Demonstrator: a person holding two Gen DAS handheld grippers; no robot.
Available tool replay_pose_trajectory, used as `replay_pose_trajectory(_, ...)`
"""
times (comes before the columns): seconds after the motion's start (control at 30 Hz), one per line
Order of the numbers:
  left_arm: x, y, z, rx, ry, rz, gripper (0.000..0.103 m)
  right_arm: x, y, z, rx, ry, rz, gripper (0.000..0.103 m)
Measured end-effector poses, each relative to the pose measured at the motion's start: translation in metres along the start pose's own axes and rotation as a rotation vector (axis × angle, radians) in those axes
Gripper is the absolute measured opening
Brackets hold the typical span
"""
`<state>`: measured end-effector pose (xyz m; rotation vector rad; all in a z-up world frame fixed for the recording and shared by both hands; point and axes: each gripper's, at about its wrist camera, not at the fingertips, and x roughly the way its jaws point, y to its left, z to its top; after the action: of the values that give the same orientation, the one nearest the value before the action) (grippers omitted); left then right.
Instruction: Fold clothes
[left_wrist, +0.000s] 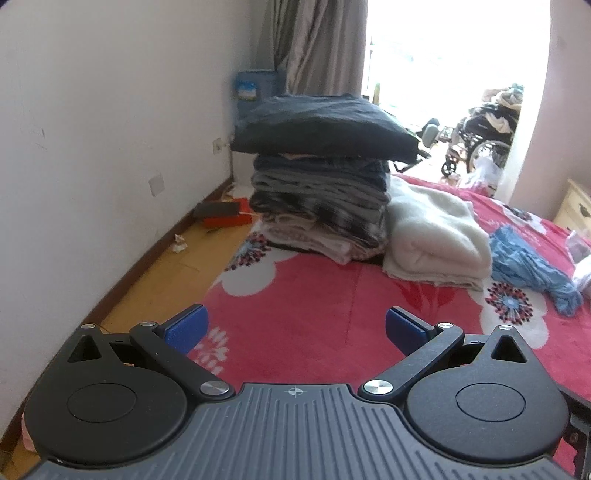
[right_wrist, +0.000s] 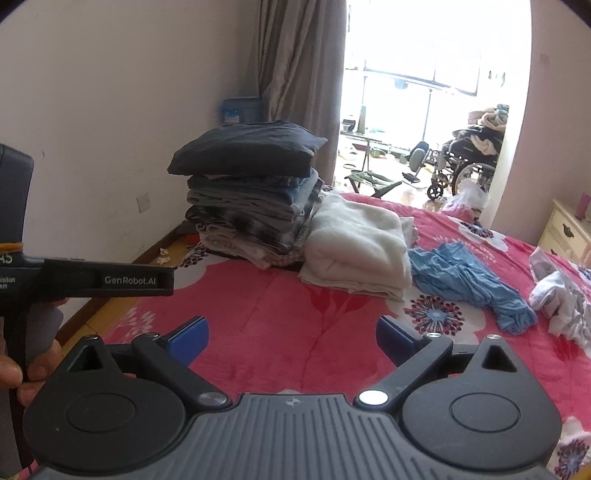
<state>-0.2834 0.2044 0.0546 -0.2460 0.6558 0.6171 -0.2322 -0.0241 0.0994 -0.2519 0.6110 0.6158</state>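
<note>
A tall stack of folded clothes (left_wrist: 321, 199) (right_wrist: 255, 206), topped by a dark navy piece, stands on the red floral bedspread (left_wrist: 314, 295) (right_wrist: 295, 302). A folded cream fleece (left_wrist: 436, 232) (right_wrist: 358, 243) lies against its right side. A crumpled light blue garment (left_wrist: 532, 266) (right_wrist: 469, 280) lies further right, and a white patterned garment (right_wrist: 561, 295) is bunched at the right edge. My left gripper (left_wrist: 295, 326) is open over bare bedspread, well short of the stack. My right gripper (right_wrist: 291, 338) is open too, holding nothing. The left tool's body (right_wrist: 85, 282) and a hand (right_wrist: 22, 373) show at the left of the right wrist view.
The bed's left edge drops to a wooden floor (left_wrist: 162, 273) with a red box (left_wrist: 225, 218) and paper scraps by the white wall. A curtain (right_wrist: 299, 74), a wheelchair (right_wrist: 469, 162) and a folding chair (right_wrist: 373, 181) lie beyond the bed. A cream nightstand (right_wrist: 565, 229) stands at right.
</note>
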Motion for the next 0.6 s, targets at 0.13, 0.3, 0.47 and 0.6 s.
replay_pose_trajectory(0.13, 0.002, 0.003, 0.002, 0.001, -0.014, 0.019, 0.103, 0.002, 0.005, 0.002, -0.018, -0.001, 0.006, 0.099)
replay_pose_trajectory(0.3, 0.004, 0.004, 0.005, 0.015, -0.027, 0.035, 0.103, 0.008, 0.01, 0.006, -0.047, -0.004, -0.002, 0.099)
replay_pose_trajectory(0.47, 0.004, 0.007, 0.008, 0.015, -0.045, 0.05, 0.103, 0.01, 0.013, 0.009, -0.05, -0.007, 0.009, 0.099)
replay_pose_trajectory(0.6, 0.003, 0.009, 0.011, 0.017, -0.051, 0.054, 0.103, 0.01, 0.015, 0.01, -0.051, -0.008, 0.015, 0.099)
